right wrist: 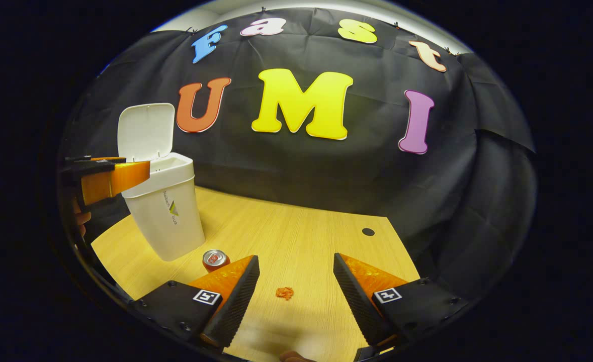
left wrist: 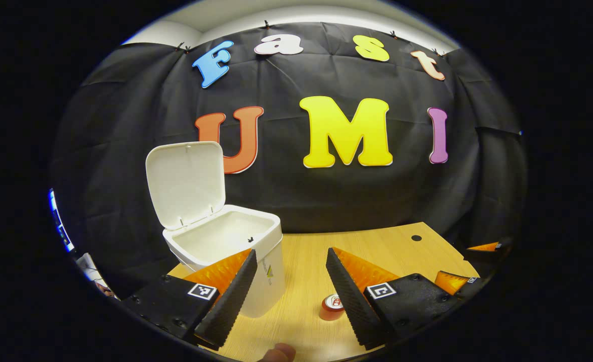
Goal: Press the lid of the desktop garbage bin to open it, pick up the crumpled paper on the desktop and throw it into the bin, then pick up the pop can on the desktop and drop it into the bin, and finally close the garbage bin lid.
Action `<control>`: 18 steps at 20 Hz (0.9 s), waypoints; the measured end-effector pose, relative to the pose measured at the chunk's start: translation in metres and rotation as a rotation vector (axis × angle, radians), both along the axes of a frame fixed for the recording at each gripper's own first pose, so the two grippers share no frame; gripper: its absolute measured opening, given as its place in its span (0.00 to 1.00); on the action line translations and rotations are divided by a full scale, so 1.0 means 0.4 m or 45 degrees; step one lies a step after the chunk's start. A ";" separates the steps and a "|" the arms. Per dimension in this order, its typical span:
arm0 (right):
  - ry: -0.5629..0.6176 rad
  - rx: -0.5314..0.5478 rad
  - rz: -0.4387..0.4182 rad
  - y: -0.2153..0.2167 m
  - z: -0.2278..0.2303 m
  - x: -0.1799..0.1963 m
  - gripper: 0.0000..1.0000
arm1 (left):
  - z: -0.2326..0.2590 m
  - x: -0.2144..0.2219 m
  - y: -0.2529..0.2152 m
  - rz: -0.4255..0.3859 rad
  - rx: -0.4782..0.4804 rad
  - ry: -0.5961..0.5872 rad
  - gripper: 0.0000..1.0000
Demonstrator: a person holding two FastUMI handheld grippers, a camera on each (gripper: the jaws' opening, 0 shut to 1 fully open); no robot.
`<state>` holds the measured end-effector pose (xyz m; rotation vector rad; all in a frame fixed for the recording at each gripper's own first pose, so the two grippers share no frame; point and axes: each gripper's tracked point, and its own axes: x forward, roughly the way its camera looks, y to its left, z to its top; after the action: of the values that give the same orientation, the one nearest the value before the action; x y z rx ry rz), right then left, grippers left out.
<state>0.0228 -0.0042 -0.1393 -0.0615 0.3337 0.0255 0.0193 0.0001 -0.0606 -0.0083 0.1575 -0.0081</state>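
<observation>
The bin stands with its lid already up, so the pressing looks done, while paper and can both still wait on the tabletop. The right gripper, jaws apart and empty, has the crumpled paper lying between and just ahead of them. The left gripper, likewise agape, has the pop can by its right jaw and looks into the bin's bare inside.

left gripper view near bin, right gripper view farther (2 share desk)
</observation>
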 end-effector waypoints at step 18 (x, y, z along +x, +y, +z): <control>0.425 -0.038 0.068 0.035 -0.401 0.175 0.94 | -0.221 -0.066 -0.022 -0.053 0.107 0.265 0.93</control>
<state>0.0926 0.0100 -0.2998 -0.0961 0.6662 0.0846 -0.0071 -0.0086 -0.1491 0.0781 0.3661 -0.0424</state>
